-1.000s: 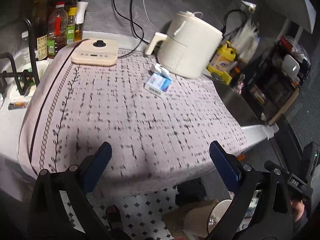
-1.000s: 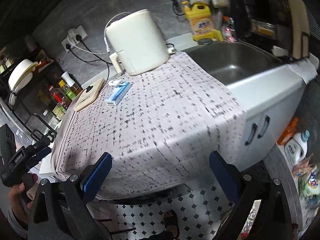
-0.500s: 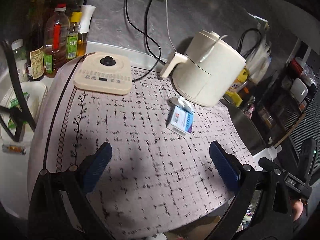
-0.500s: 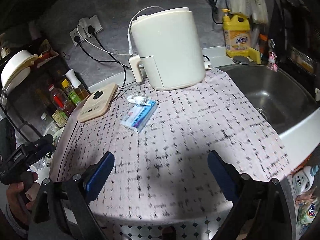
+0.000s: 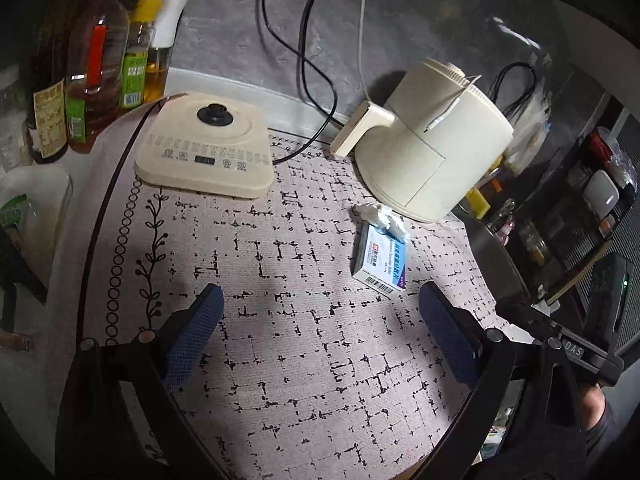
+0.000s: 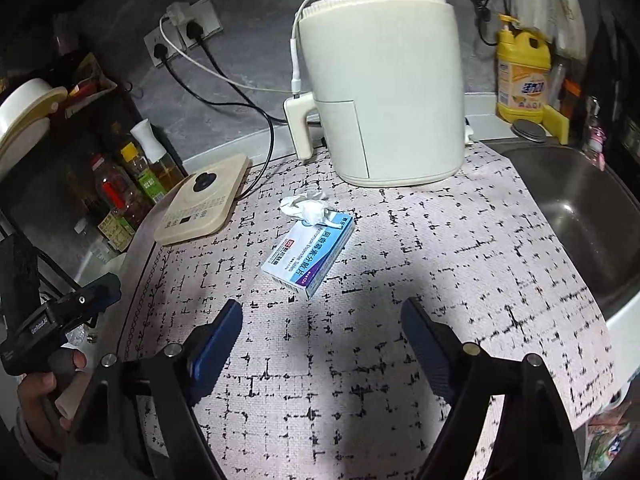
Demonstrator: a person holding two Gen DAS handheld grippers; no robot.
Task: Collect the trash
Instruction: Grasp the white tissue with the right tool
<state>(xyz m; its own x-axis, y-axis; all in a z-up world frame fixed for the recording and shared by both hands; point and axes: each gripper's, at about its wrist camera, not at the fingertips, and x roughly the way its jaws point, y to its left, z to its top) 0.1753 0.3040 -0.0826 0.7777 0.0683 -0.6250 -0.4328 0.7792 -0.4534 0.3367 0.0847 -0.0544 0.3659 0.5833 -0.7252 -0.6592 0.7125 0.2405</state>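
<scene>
A small white and blue medicine box (image 6: 308, 254) lies flat on the patterned counter cloth (image 6: 440, 264), with a crumpled white tissue (image 6: 306, 208) touching its far end. Both also show in the left wrist view: the box (image 5: 382, 260) and the tissue (image 5: 380, 218). My right gripper (image 6: 322, 322) is open and empty, just short of the box. My left gripper (image 5: 320, 308) is open and empty, with the box ahead and to the right, near its right finger.
A cream air fryer (image 6: 380, 96) stands behind the trash. A flat cream appliance base (image 5: 204, 152) sits at the back left, oil and sauce bottles (image 5: 96, 72) beyond it. A steel sink (image 6: 576, 216) lies right, with a yellow detergent bottle (image 6: 524, 72). Cords (image 5: 308, 64) hang from wall sockets.
Both grippers have moved forward over the counter towards the box and tissue, which now appear much closer. Both stay open.
</scene>
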